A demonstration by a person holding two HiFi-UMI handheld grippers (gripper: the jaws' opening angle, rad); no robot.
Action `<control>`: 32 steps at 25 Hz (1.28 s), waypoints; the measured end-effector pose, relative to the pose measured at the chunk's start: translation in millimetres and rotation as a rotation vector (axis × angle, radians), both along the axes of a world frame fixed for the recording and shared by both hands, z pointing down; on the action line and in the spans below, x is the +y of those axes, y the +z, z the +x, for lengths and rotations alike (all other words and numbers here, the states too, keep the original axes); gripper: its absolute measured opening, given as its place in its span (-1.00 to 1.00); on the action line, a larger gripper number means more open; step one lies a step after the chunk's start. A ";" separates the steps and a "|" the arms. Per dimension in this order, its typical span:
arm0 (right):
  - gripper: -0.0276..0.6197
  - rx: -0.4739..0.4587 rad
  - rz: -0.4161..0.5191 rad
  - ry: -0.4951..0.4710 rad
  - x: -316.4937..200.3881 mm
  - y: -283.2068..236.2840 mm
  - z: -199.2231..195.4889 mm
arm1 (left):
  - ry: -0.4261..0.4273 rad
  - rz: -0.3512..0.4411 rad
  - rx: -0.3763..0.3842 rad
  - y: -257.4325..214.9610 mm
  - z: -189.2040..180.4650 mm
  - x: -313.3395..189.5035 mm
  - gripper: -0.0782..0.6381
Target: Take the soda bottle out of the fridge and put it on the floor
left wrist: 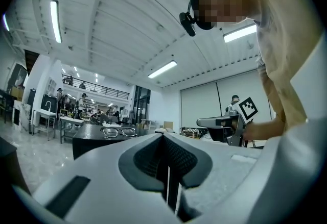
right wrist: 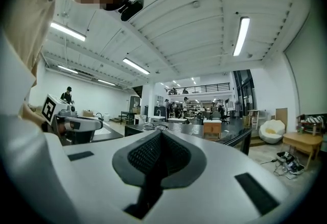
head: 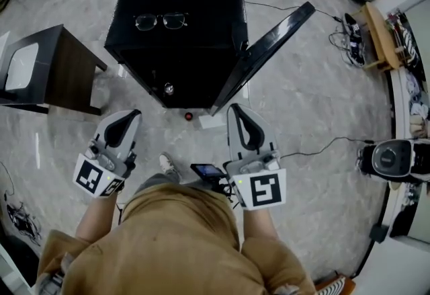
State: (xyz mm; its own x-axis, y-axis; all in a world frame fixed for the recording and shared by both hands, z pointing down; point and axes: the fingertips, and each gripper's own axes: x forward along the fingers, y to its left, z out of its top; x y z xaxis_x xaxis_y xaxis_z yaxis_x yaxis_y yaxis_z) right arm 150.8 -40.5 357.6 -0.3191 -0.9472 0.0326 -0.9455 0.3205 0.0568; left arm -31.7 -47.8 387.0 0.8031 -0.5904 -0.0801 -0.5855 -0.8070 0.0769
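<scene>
The black fridge (head: 181, 52) stands on the pale floor (head: 302, 105) with its door (head: 269, 52) swung wide open to its right, and a pair of glasses (head: 160, 20) lies on its top. Just in front of the fridge's open side, on the floor, stands the soda bottle (head: 189, 115) (from straight above, little more than its red cap shows). It is clear of both claws. The left claw (head: 133, 113) hangs in front of the fridge's left corner, jaws pressed together with nothing between them. The right claw (head: 236, 109) is beside the door's hinged corner – likewise closed and empty. Left of the fridge stands a dark bench (head: 57, 62).
</scene>
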 end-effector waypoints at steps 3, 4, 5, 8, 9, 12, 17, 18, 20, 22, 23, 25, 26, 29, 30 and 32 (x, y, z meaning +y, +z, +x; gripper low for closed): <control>-0.91 0.008 0.014 0.015 -1.6 -10.8 3.0 | -0.024 0.011 0.010 -11.6 -10.3 -3.9 -0.78; -0.91 0.009 0.021 0.020 -2.3 -15.0 3.4 | -0.031 0.012 0.014 -14.6 -13.7 -5.3 -0.78; -0.91 0.010 0.028 0.024 -3.1 -19.3 3.6 | -0.036 0.012 0.018 -17.3 -16.9 -6.9 -0.78; -0.91 0.023 0.045 0.034 -5.8 -31.1 3.2 | -0.055 0.016 0.027 -24.1 -26.1 -14.5 -0.78; -0.91 0.027 0.050 0.035 -7.1 -34.6 2.9 | -0.067 0.018 0.028 -26.4 -29.8 -17.7 -0.78; -0.91 0.034 0.066 0.036 -8.9 -45.4 1.3 | -0.105 0.016 0.034 -32.8 -40.6 -20.7 -0.78; -0.91 0.041 0.075 0.053 -8.2 -53.3 0.3 | -0.153 0.020 0.022 -39.8 -56.1 -21.0 -0.78; -0.91 0.040 0.071 0.058 -8.2 -52.6 0.8 | -0.165 0.018 0.021 -39.8 -58.7 -22.0 -0.78; -0.91 0.040 0.067 0.059 -8.2 -52.7 0.4 | -0.183 0.009 0.021 -38.4 -62.1 -22.1 -0.78; -0.91 0.049 0.068 0.057 -7.4 -54.3 -1.0 | -0.189 -0.001 0.018 -36.1 -64.0 -19.9 -0.78; -0.91 0.051 0.067 0.059 -6.9 -55.7 -1.2 | -0.188 -0.005 0.017 -35.3 -64.5 -18.9 -0.78; -0.91 0.050 0.063 0.063 -5.6 -59.1 -0.8 | -0.188 -0.012 0.017 -35.5 -65.4 -16.7 -0.78; -0.91 0.052 0.059 0.065 -4.6 -60.7 -0.3 | -0.189 -0.013 0.020 -36.3 -65.8 -15.6 -0.78; -0.91 0.069 0.051 0.058 -3.6 -65.7 0.1 | -0.193 -0.013 0.028 -40.2 -66.7 -14.0 -0.78; -0.91 0.073 0.051 0.052 -4.3 -66.6 -0.9 | -0.193 -0.012 0.031 -41.3 -67.2 -14.0 -0.78; -0.91 0.074 0.050 0.039 -5.4 -67.4 -4.3 | -0.195 -0.009 0.033 -43.5 -68.8 -13.7 -0.78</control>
